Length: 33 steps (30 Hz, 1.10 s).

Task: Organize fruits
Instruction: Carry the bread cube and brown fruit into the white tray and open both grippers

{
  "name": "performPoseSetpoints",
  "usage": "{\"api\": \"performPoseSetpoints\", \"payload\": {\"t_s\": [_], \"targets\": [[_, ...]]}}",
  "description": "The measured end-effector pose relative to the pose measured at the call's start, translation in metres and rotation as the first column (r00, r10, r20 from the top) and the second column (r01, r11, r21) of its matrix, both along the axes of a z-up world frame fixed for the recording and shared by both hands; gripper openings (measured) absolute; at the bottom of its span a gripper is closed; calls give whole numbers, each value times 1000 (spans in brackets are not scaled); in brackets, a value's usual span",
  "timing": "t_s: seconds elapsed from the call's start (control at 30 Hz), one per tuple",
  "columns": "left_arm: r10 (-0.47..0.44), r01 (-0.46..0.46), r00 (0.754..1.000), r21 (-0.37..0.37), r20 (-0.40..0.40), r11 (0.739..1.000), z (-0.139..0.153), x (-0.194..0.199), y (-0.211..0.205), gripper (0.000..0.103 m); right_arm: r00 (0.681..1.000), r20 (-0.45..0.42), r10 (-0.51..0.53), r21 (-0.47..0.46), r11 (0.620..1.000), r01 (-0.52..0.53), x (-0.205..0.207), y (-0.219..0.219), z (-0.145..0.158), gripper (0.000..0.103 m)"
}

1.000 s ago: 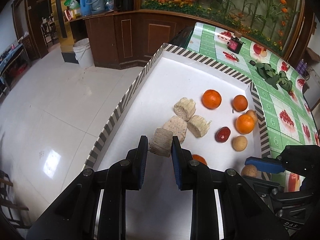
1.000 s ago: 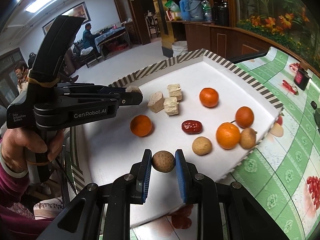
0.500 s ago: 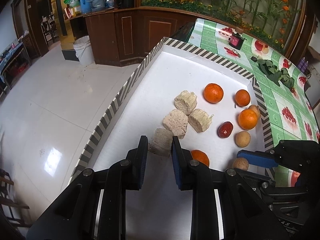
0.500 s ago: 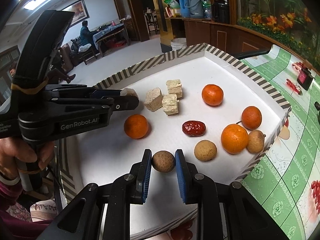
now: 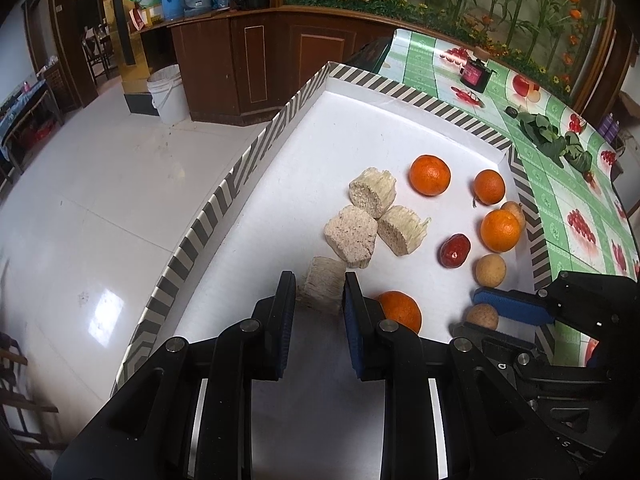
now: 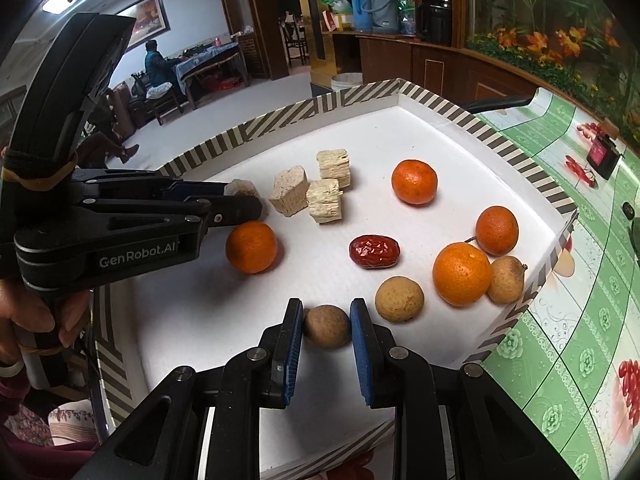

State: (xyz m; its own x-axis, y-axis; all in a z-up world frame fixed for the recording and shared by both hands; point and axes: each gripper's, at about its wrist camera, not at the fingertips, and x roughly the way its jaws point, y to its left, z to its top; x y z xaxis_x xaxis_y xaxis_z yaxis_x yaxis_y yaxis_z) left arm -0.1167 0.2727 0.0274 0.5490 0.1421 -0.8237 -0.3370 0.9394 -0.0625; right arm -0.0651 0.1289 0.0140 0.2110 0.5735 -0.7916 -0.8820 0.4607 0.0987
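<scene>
A white tray (image 5: 384,120) with a striped rim holds the fruit. My left gripper (image 5: 320,294) is shut on a pale sugarcane chunk (image 5: 323,285), low over the tray beside three more chunks (image 5: 352,232). My right gripper (image 6: 326,326) is shut on a brown longan (image 6: 326,326) near the tray's front edge. On the tray lie several oranges (image 6: 414,182), a red date (image 6: 374,252) and two more longans (image 6: 399,299). The left gripper (image 6: 240,204) also shows in the right wrist view, next to an orange (image 6: 251,246).
The tray sits on a table with a green fruit-print cloth (image 6: 580,320). A small dark red box (image 5: 474,74) and green leaves (image 5: 552,140) lie on the cloth beyond the tray. The tiled floor (image 5: 100,200) drops away left of the tray.
Both grippers have moved down and closer to the tray floor with their loads. The sugarcane chunk now sits nearer the other chunks; the longan nearer the other longans.
</scene>
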Motion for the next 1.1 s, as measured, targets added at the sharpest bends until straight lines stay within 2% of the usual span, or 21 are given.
{"api": "performPoseSetpoints", "payload": {"t_s": [0.2,0.47,0.53,0.6,0.67,0.83,1.1], "targets": [[4,-4,1000,8,-8,1000,0,1,-1,23,1000,-9,9,20,1000,-9,-2,-2,0,30],[9,-9,1000,22,-16,1000,2,0,-5,23,1000,-14,-3,71,997,4,-4,-15,10,31],[14,-14,1000,36,-5,999,5,-2,-8,30,1000,-13,-15,93,996,16,-4,-21,14,31],[21,-22,1000,56,15,998,9,-4,-12,47,999,-17,-27,107,994,29,-3,-25,17,31],[23,-25,999,61,39,998,15,-6,-15,52,999,-22,-43,116,992,45,-2,-31,19,31],[9,-18,997,113,79,993,26,-9,-32,52,996,-31,-83,139,987,86,1,-46,23,31],[-16,-11,985,155,169,988,40,-14,-63,52,989,-34,-141,176,974,145,2,-71,31,31]]}}
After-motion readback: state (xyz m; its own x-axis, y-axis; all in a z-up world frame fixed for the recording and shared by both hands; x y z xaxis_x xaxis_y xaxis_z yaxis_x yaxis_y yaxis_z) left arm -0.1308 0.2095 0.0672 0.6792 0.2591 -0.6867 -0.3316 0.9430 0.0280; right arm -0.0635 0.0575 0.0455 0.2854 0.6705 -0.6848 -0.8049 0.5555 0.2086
